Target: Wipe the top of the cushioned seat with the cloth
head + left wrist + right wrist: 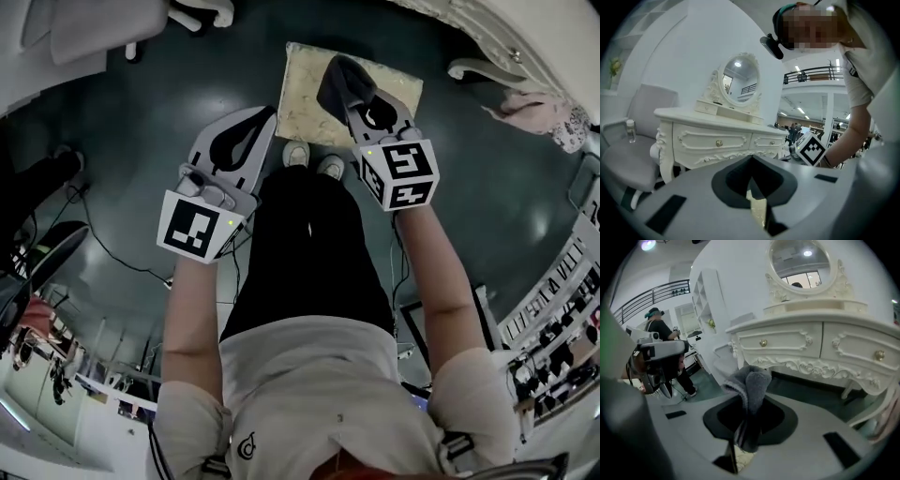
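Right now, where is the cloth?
Head view, right of centre: the grey cloth is clamped in the right gripper, over the cushioned seat just beyond the person's shoes.

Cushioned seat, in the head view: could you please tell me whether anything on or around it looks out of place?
Nothing stands out. The cushioned seat lies flat, with no visible spill or tear. The grey cloth is bunched in the right gripper, over the seat. The left gripper is shut and empty.
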A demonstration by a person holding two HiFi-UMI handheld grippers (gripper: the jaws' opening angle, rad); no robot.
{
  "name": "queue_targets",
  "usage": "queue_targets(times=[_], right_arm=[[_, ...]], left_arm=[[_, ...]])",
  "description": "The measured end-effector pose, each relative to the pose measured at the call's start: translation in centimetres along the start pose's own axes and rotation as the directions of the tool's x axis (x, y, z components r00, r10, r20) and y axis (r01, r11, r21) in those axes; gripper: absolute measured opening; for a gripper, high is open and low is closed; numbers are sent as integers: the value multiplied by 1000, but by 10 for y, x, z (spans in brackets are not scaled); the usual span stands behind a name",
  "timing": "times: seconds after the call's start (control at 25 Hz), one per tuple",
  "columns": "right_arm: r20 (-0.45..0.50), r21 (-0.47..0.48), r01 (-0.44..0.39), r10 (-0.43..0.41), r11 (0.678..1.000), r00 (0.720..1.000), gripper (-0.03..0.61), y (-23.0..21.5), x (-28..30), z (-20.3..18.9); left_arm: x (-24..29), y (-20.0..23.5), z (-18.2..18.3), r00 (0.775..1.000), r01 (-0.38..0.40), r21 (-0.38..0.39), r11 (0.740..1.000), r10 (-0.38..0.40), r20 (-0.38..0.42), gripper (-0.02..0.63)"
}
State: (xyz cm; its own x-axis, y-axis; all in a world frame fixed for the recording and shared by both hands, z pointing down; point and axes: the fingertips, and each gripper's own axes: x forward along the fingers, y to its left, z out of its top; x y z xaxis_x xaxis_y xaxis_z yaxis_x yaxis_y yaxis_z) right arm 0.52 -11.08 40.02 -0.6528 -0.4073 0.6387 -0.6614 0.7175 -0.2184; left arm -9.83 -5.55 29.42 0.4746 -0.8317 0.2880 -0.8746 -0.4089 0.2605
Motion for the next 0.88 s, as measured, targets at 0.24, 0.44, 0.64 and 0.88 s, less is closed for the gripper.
queue_targets(times=[0.24, 0.44, 0.64, 0.88], right_arm=[[-74, 14, -33, 34, 999, 997, 73, 0, 74, -56], [-120, 28, -41, 44, 999, 992, 72, -7, 125, -92], [-140, 16, -35, 36, 999, 989, 74, -15, 154, -103], [-202, 77, -31, 46, 997, 978, 74, -24, 169, -114]], left_arm=[[20, 25, -65, 1000, 1, -58, 998, -3, -31, 12], [33, 42, -98, 999, -6, -82, 997, 3, -40, 12], [38, 53, -122, 998, -41, -80, 996, 36, -59, 12], [42, 49, -138, 997, -53, -104, 993, 46, -64, 12]])
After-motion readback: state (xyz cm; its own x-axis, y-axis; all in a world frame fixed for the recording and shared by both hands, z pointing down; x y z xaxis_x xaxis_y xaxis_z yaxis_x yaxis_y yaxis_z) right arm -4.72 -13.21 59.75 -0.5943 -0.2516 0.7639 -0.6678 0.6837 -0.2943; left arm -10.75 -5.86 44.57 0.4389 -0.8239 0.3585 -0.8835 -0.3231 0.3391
